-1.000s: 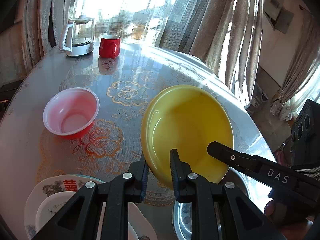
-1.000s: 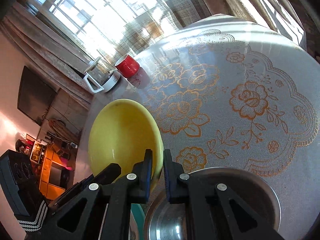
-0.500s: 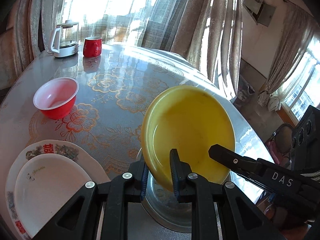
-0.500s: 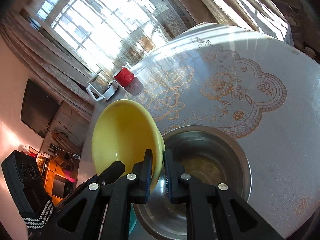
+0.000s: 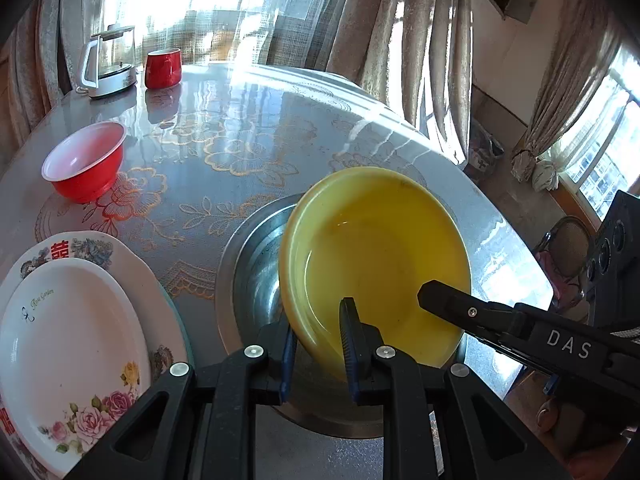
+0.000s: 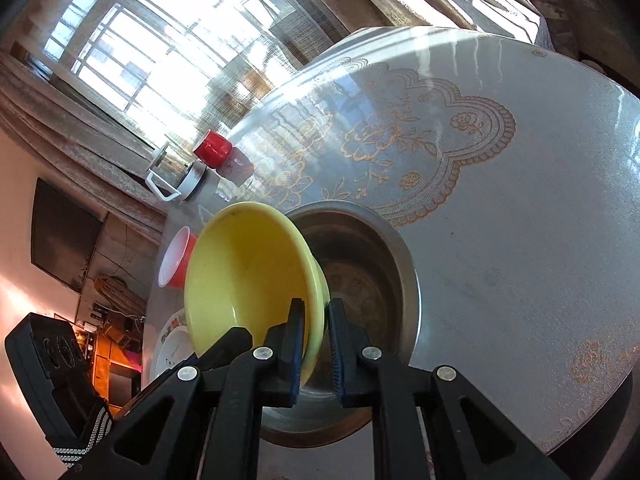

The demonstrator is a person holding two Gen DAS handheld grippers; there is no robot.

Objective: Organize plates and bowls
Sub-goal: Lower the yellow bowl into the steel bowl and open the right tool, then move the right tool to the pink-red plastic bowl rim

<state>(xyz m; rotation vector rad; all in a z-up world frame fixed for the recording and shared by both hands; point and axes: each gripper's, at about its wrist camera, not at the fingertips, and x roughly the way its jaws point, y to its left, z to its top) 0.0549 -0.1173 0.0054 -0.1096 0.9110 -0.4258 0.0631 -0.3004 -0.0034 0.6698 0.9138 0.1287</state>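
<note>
Now both grippers, left (image 5: 316, 344) and right (image 6: 316, 344), clamp yellow bowl (image 5: 376, 264), lowered into steel bowl (image 5: 256, 248); nesting nearly done

I'm working in somebody's home dining room: round floral worktop (image 5: 248, 152), heavy curtains (image 5: 424, 40), kettle (image 5: 108, 62), wall TV (image 6: 64, 236).

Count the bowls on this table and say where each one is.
3. The yellow plastic bowl is tilted over the steel bowl, gripped on its rim by both grippers. The red bowl with white inside stands far left, near the red mug. Stacked ones may hide.
</note>
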